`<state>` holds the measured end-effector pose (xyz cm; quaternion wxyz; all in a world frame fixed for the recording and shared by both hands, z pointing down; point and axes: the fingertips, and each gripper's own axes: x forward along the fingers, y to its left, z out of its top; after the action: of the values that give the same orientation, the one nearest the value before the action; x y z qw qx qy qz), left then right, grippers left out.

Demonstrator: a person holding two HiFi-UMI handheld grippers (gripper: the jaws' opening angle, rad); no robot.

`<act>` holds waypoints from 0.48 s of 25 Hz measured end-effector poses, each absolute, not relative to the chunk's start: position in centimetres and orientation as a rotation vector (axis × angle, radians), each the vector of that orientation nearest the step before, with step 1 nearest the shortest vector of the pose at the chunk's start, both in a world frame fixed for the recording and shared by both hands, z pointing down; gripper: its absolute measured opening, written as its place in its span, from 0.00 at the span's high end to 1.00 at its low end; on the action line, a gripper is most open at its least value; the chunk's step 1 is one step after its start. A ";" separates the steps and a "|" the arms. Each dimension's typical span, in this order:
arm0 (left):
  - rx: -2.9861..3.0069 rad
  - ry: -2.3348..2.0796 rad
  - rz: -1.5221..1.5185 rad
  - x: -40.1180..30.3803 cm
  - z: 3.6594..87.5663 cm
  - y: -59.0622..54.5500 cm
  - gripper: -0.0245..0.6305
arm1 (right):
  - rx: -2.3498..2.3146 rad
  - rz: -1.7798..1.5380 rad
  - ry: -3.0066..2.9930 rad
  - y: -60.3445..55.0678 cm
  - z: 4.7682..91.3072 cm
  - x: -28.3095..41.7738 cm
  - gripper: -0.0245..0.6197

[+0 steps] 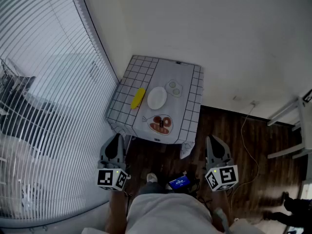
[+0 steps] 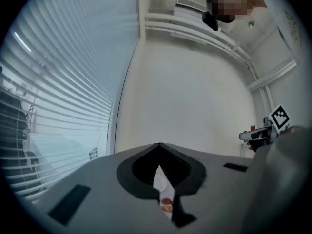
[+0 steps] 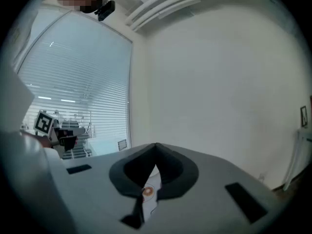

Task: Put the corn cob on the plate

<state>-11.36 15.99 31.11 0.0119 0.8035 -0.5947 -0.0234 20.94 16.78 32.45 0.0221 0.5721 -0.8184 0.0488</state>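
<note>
Lying cob: long yellow corn cob (image 1: 138, 98) just left of round white plate (image 1: 157, 98)
Tongs: left gripper (image 1: 116, 137), right gripper (image 1: 213, 139) closed, empty

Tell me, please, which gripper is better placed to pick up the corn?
Probably left: the corn lies left of the plate, nearer the left gripper; the right gripper is farther.

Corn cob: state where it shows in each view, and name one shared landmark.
Head view: corn cob on the checked table, left of the white plate.
Left gripper view: not in it.
Right gripper view: not in it.
Shared landmark: window blinds.
</note>
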 end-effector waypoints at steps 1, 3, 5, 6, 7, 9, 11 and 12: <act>2.526 -1.864 -0.077 -11.4 30.4 15.8 0.95 | 1.770 0.128 -2.534 16.6 32.2 20.7 0.95; 2.563 -1.878 -0.065 -11.3 29.6 15.5 0.95 | 1.770 0.098 -2.530 16.4 32.0 20.4 0.95; 2.585 -1.886 -0.029 -11.0 29.4 15.5 0.95 | 1.773 0.093 -2.525 16.3 32.0 20.4 0.95; 2.589 -1.885 -0.019 -10.9 29.4 15.5 0.95 | 1.772 0.091 -2.525 16.2 32.0 20.4 0.95; 2.589 -1.882 -0.016 -10.8 29.5 15.6 0.95 | 1.769 0.089 -2.526 16.2 32.0 20.3 0.95; 2.589 -1.877 -0.017 -10.5 29.5 15.5 0.95 | 1.768 0.086 -2.530 16.0 31.9 20.4 0.95; 2.591 -1.874 -0.011 -10.3 29.7 15.4 0.95 | 1.767 0.084 -2.532 15.9 32.0 20.5 0.95; 2.590 -1.874 -0.006 -10.2 29.8 15.3 0.95 | 1.764 0.081 -2.534 15.8 32.0 20.5 0.95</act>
<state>-10.20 15.32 29.83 -0.0275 0.8099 -0.5859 -0.0017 20.47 15.83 31.97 0.0267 0.5709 -0.8202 0.0263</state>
